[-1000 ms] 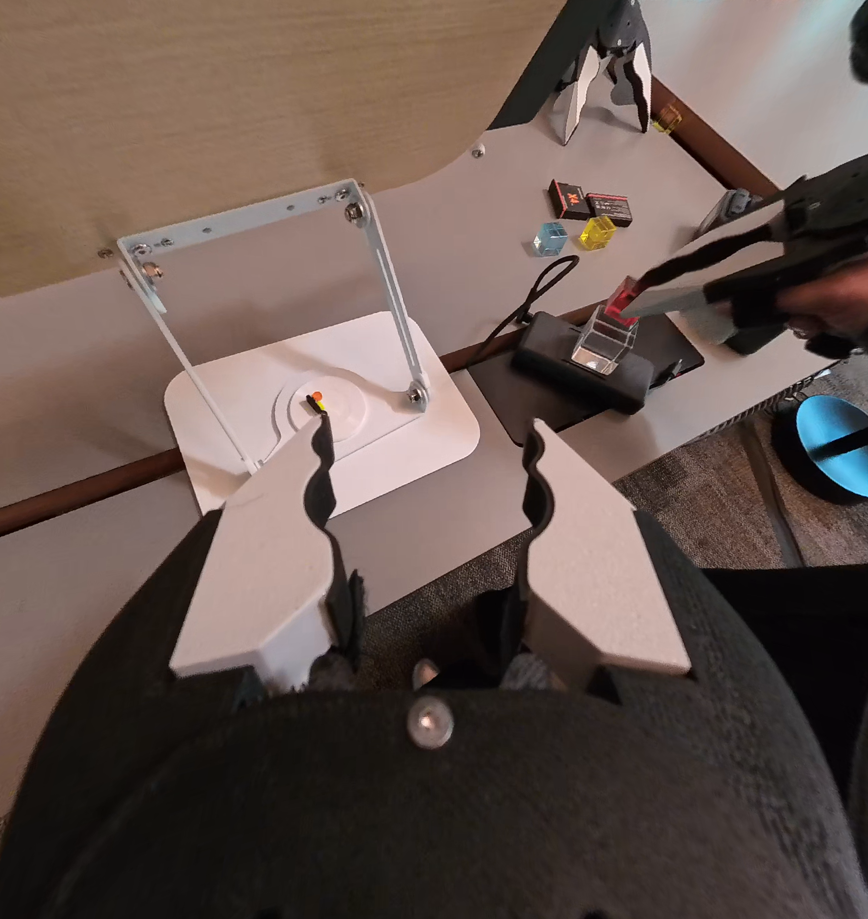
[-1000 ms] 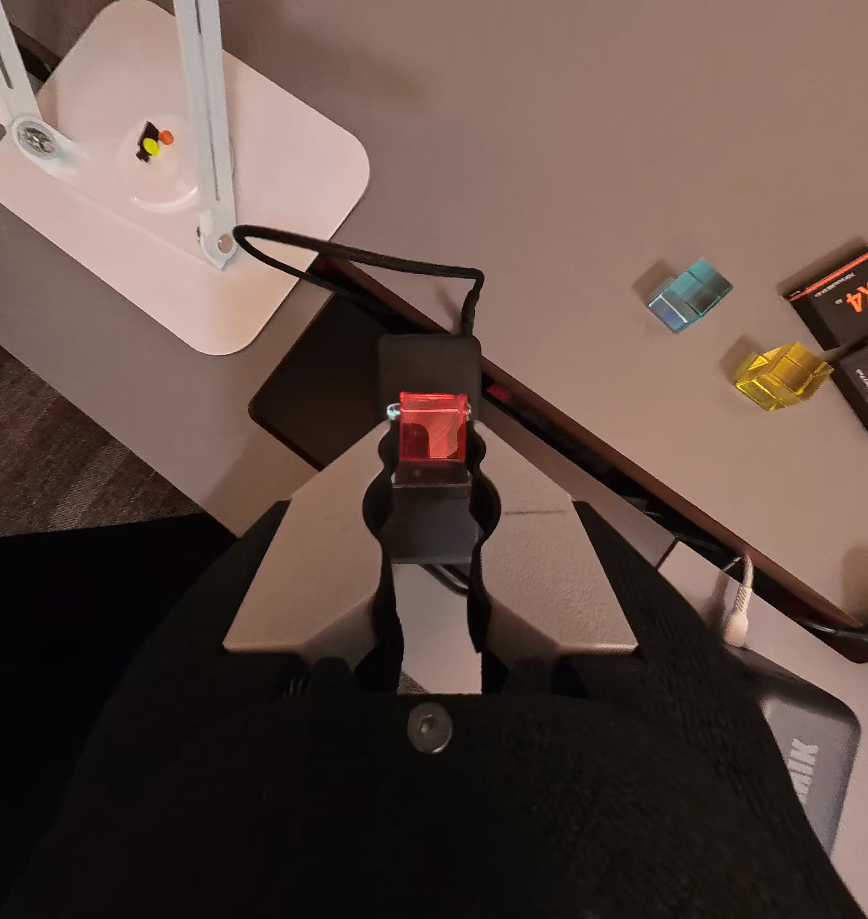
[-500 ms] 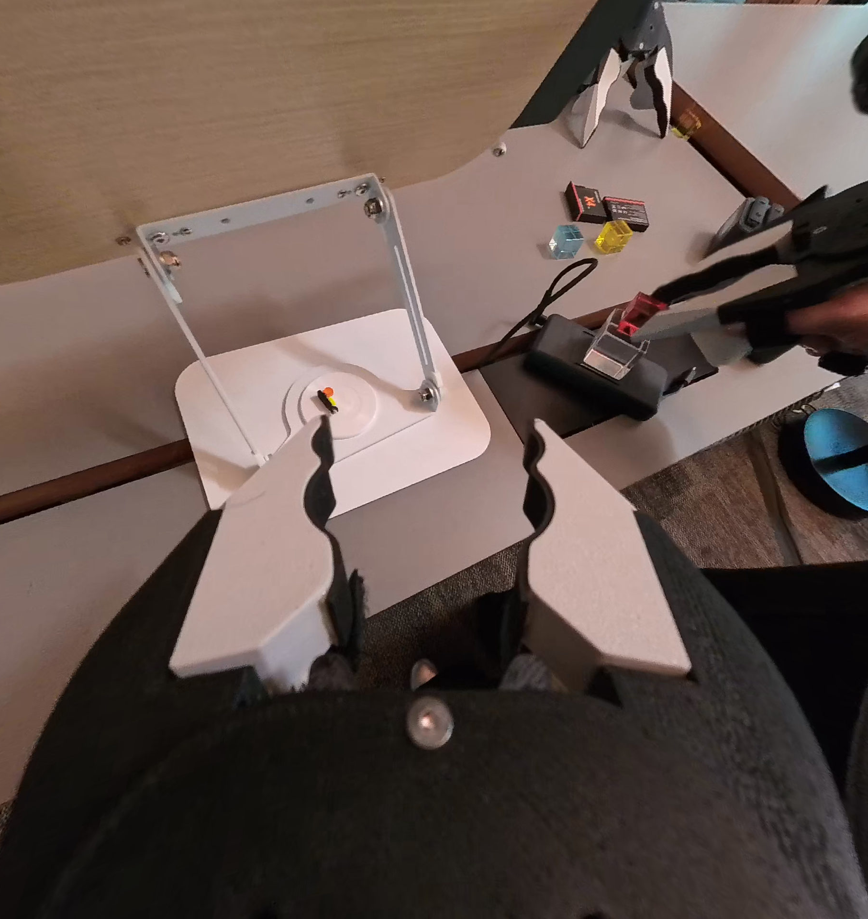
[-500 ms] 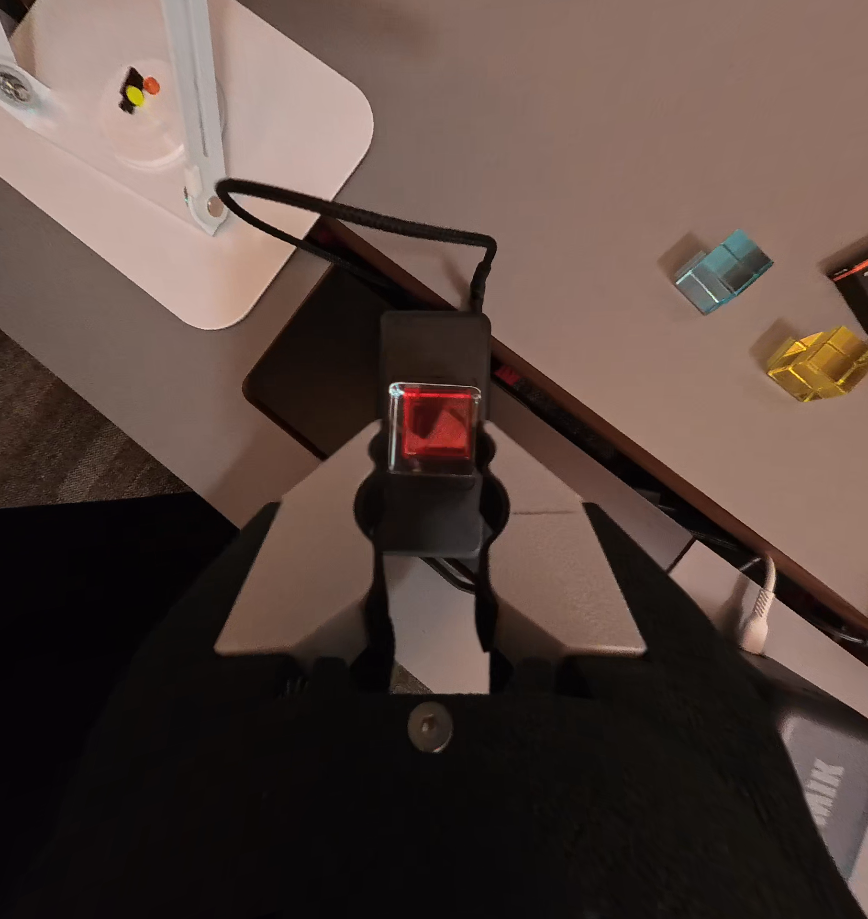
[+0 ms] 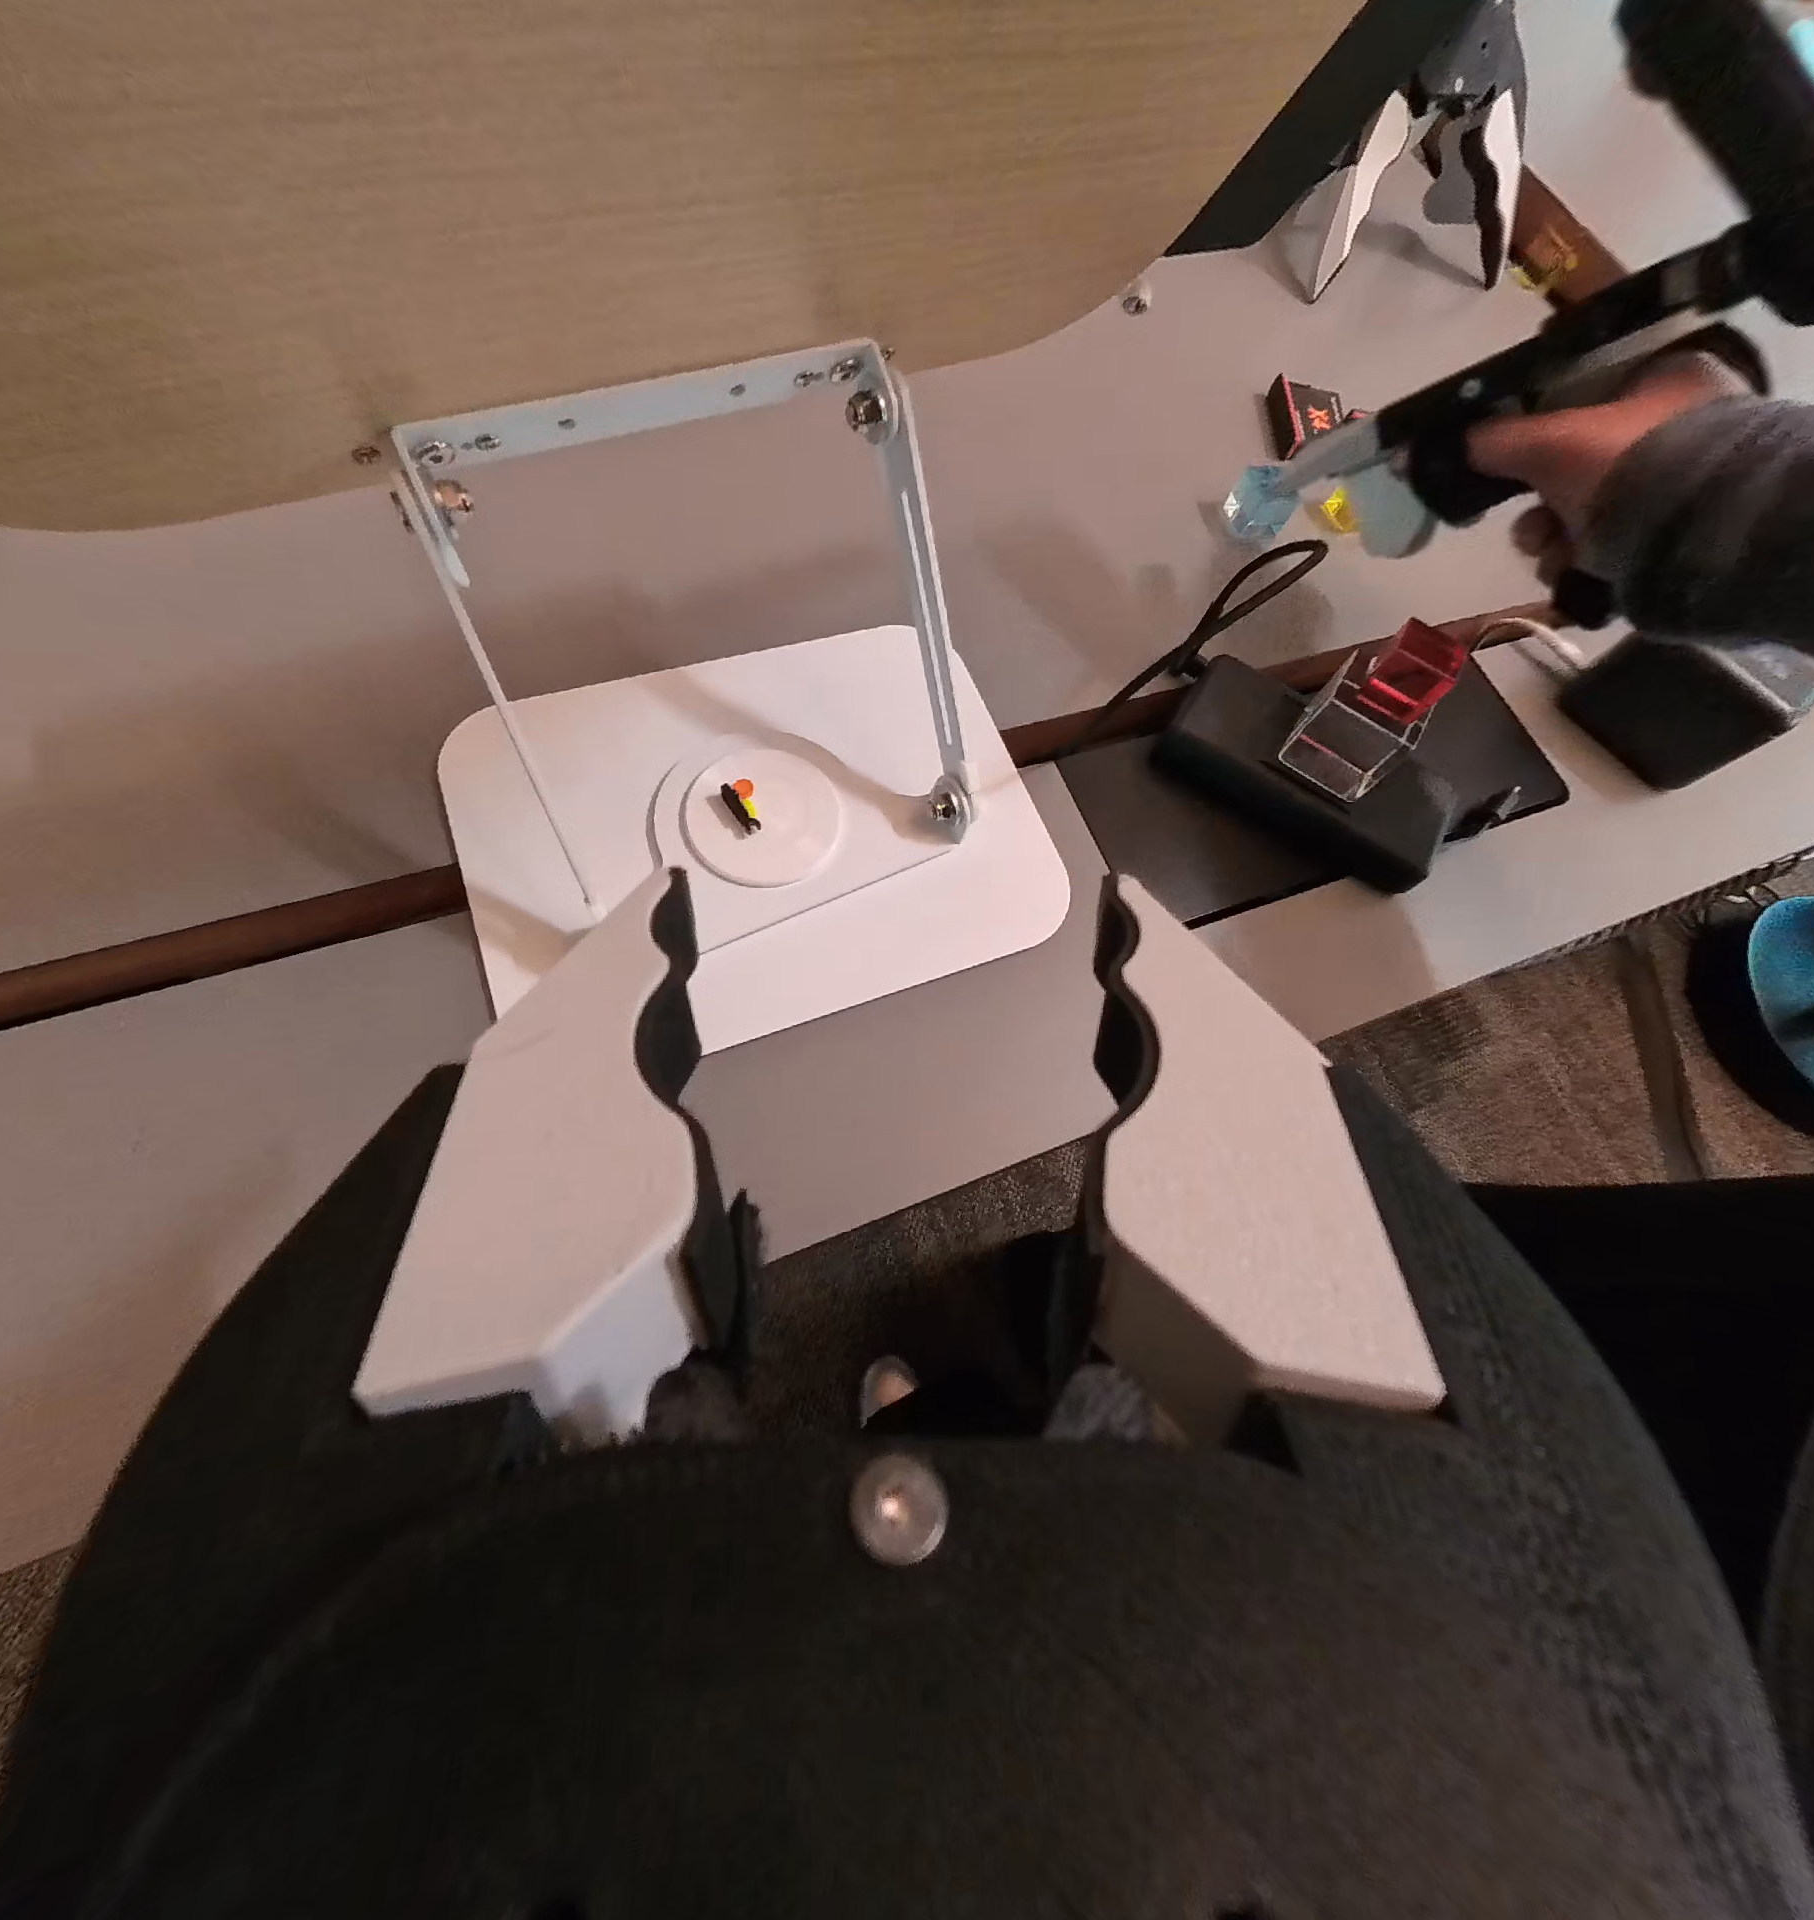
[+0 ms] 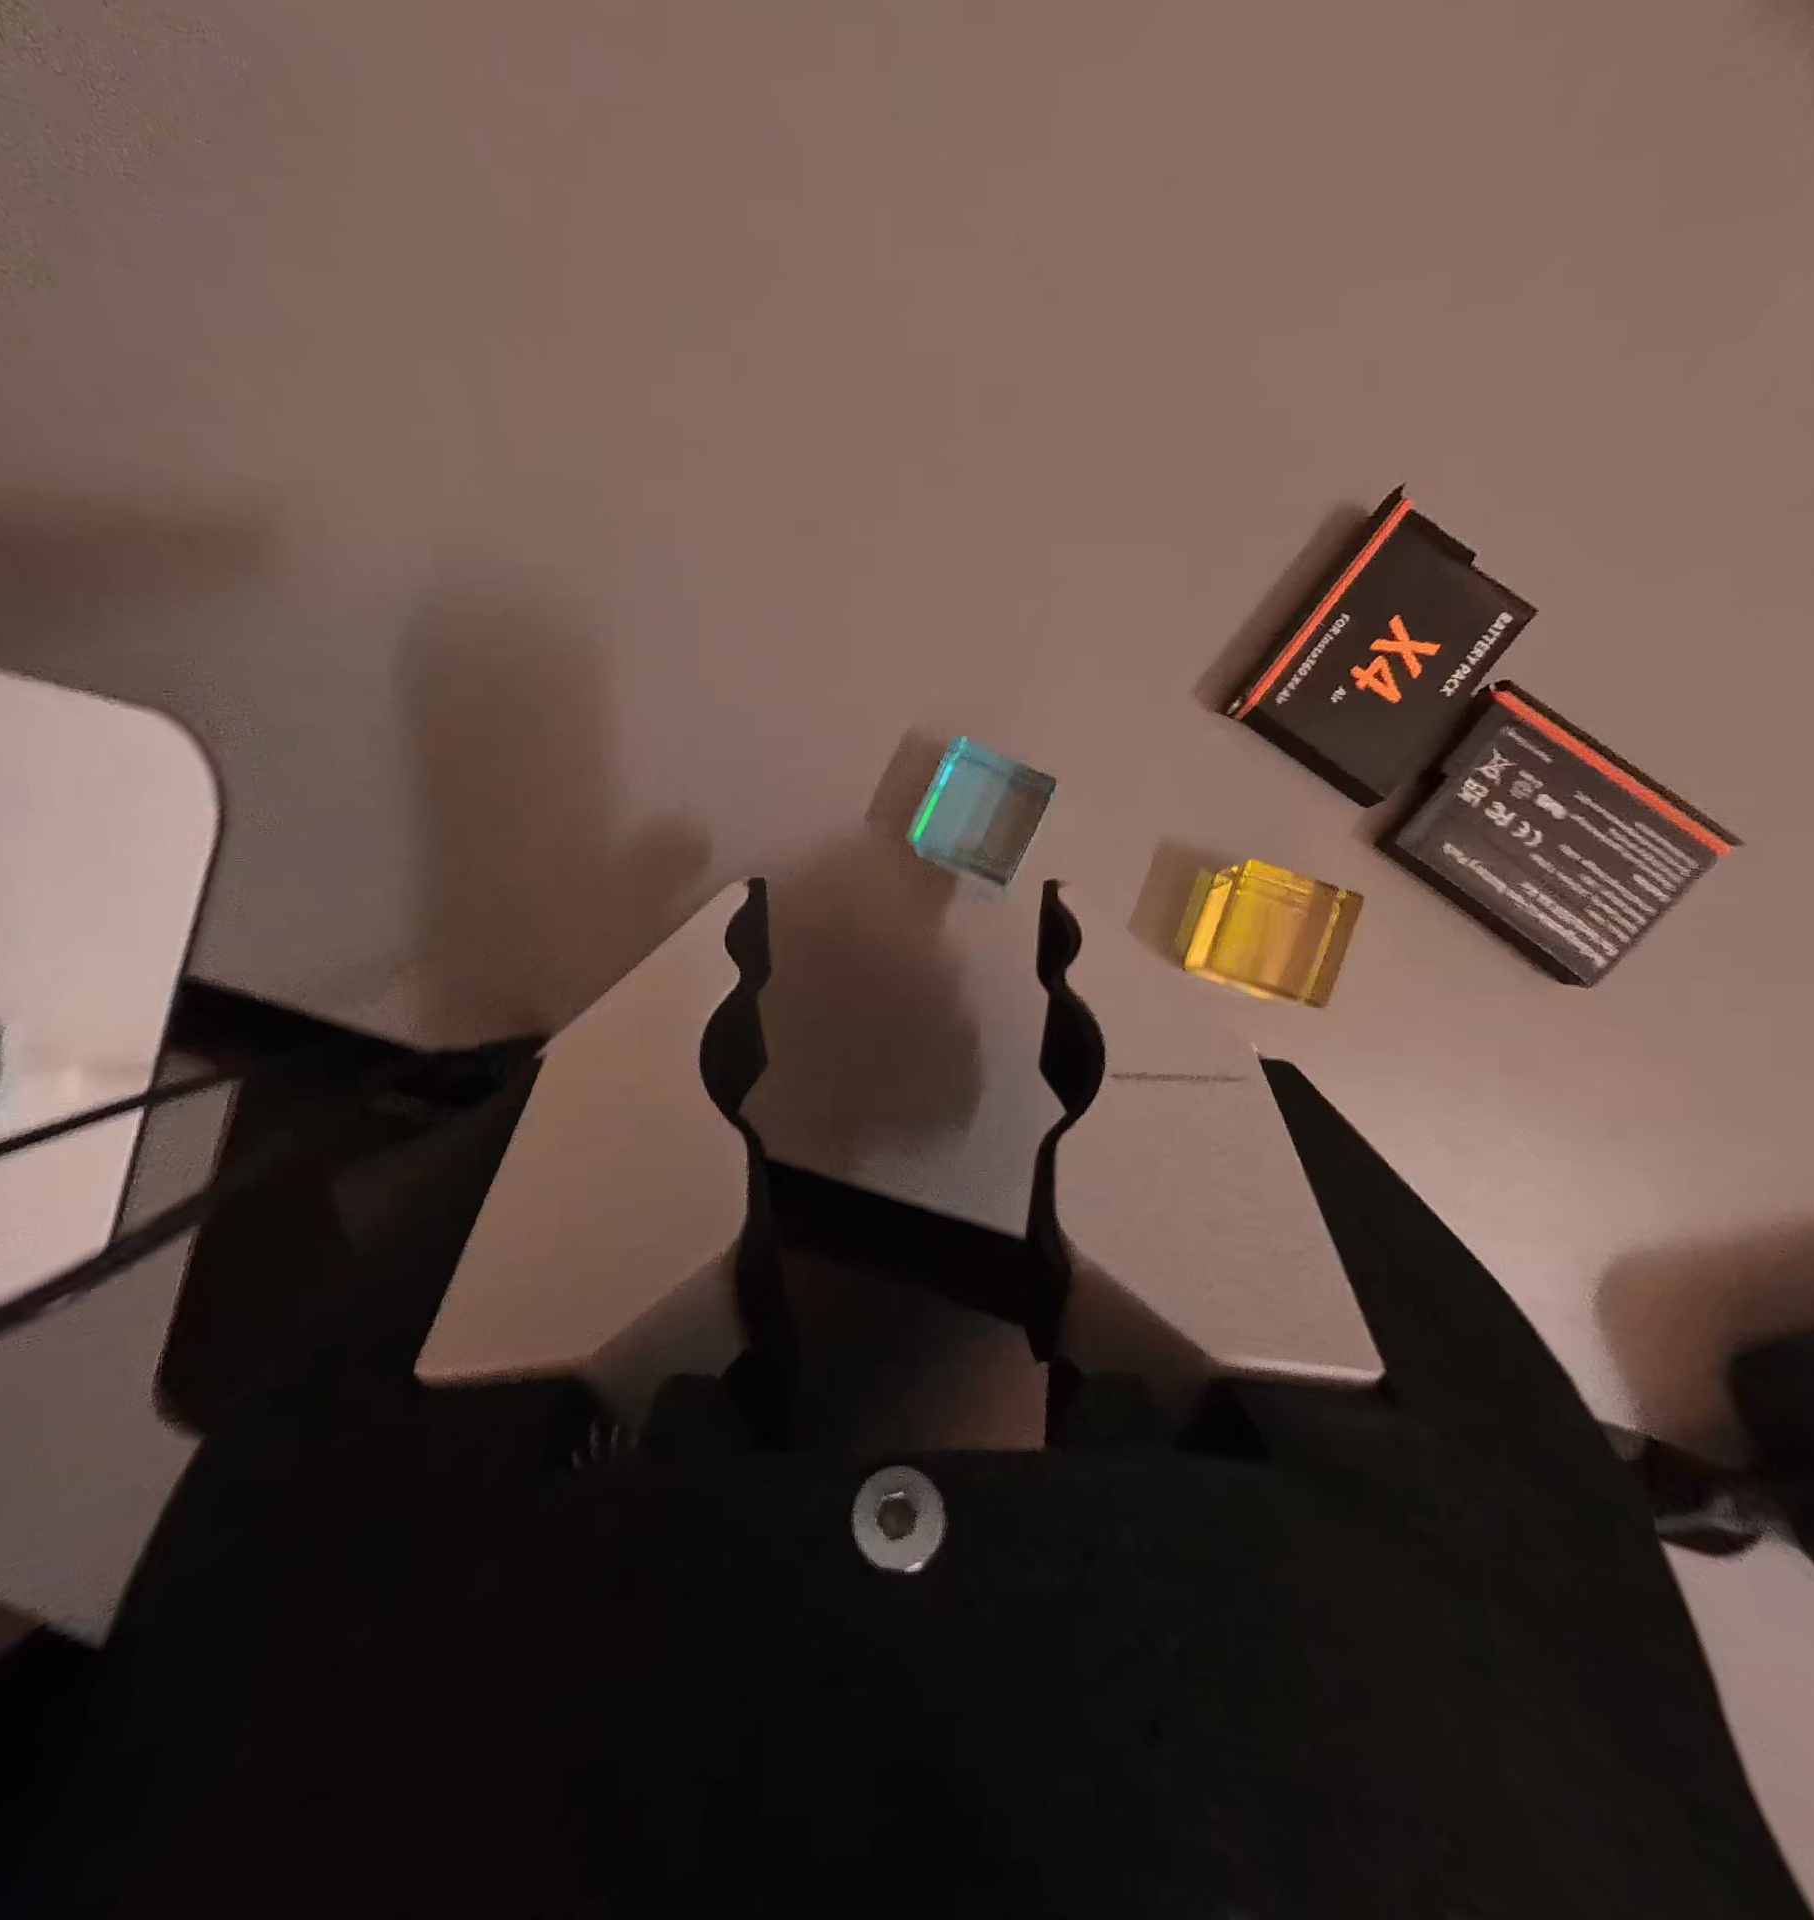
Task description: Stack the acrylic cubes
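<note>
In the left wrist view a red cube (image 5: 1414, 670) stands on a clear cube (image 5: 1344, 740), which rests on a black box (image 5: 1298, 792). My left gripper (image 5: 895, 904) is open and empty above the table's front edge, near a white stand (image 5: 757, 800). My right gripper (image 6: 901, 902) is open and empty; it hovers just short of a blue cube (image 6: 981, 810), with a yellow cube (image 6: 1267, 930) to its right. In the left wrist view the right gripper (image 5: 1298, 480) reaches over the blue cube (image 5: 1258, 511).
Two black battery packs (image 6: 1381, 644) (image 6: 1552, 831) lie beyond the yellow cube. A spare gripper (image 5: 1422, 135) stands at the back right. A dark device (image 5: 1682, 717) with a cable sits right of the black box. Carpet floor (image 5: 1505, 1070) lies below the table edge. The yellow cube (image 6: 1267, 930) lies some 5 centimeters from my right tips, 45 centimeters from my left tips.
My right gripper opened and let go of the red cube on top of the clear cube, then moved away to the right toward the blue cube. My left gripper stayed open and barely moved.
</note>
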Demonstrator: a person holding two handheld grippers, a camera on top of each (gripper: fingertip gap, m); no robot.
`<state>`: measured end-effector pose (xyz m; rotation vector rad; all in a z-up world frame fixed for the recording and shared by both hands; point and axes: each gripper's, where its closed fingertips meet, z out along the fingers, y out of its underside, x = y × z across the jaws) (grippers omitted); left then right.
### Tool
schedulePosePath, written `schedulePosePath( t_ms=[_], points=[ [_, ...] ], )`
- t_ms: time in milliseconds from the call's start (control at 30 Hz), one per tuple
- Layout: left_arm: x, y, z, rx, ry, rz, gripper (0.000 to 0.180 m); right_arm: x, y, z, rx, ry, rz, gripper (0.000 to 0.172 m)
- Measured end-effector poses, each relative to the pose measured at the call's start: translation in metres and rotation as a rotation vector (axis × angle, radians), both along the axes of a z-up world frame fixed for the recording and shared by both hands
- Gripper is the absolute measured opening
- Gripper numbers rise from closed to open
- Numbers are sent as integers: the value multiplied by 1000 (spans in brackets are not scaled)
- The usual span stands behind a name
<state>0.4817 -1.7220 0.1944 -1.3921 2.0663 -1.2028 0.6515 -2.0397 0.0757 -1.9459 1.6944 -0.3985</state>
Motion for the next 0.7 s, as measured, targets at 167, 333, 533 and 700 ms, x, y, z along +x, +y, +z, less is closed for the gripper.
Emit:
schedulePosePath(
  t_ms=[167, 333, 533, 700],
  points=[
    [-3, 3, 2, 11, 4, 12, 77, 16, -5, -22, -87, 26, -45, 47],
    [-5, 6, 2, 10, 9, 13, 77, 18, -9, -23, -146, 27, 1, 27],
    [-2, 3, 4, 0, -5, -4, 77, -9, 11, 35, -10, -99, 159, 26],
    [0, 1, 5, -13, -16, -20, 77, -70, 38, 69, 114, -34, 367, 26]
  ],
)
